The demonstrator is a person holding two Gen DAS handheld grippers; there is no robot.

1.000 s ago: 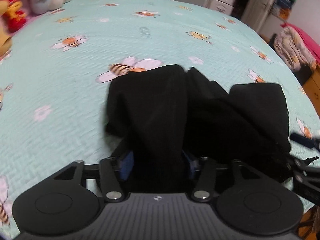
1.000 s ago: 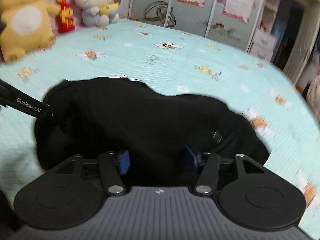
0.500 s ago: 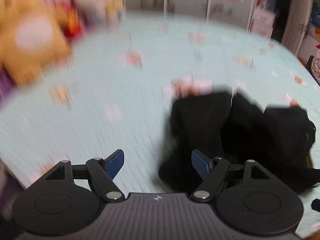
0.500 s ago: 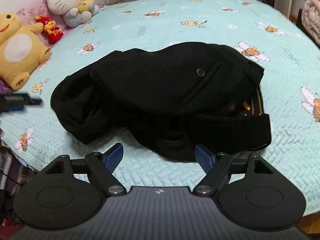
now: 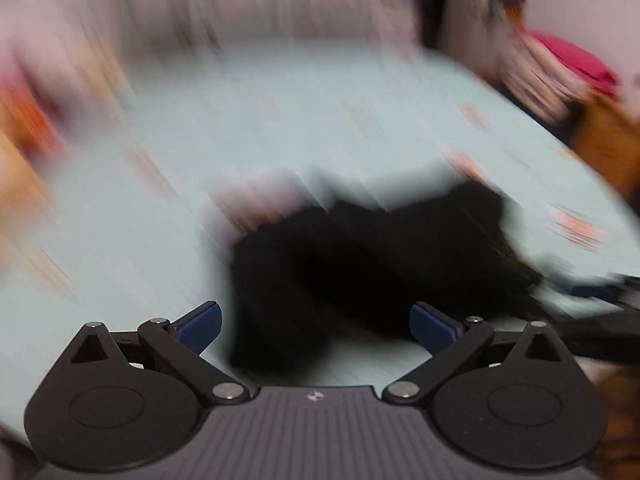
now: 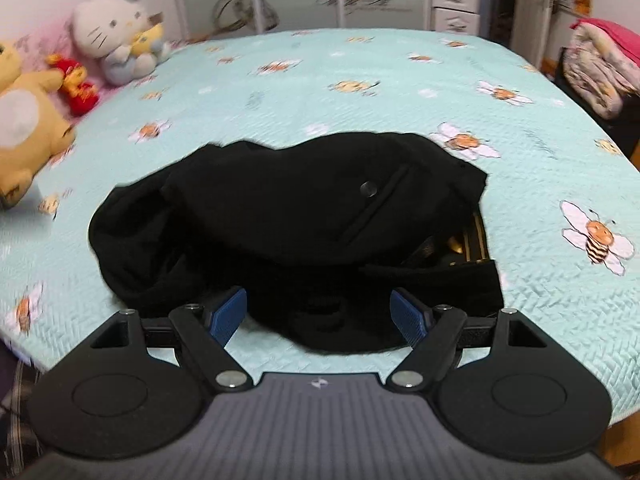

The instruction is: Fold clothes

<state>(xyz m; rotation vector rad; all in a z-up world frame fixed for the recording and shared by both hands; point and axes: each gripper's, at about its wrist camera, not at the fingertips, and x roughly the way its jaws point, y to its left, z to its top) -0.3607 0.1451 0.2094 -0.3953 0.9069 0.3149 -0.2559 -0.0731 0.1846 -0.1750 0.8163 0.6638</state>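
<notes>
Both the left gripper [image 5: 316, 326] and right gripper [image 6: 318, 312] gape wide, empty, above the black garment [image 6: 288, 216]

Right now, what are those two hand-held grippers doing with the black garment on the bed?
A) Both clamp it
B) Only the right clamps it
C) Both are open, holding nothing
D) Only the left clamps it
C: the right hand-held gripper and the left hand-held gripper both show blue pads spread apart, and the black garment lies loose on the bedspread.

Black tongs [image 6: 316, 316], blue pads [image 6: 228, 314], silver screws, apparently ribbed grey body
</notes>
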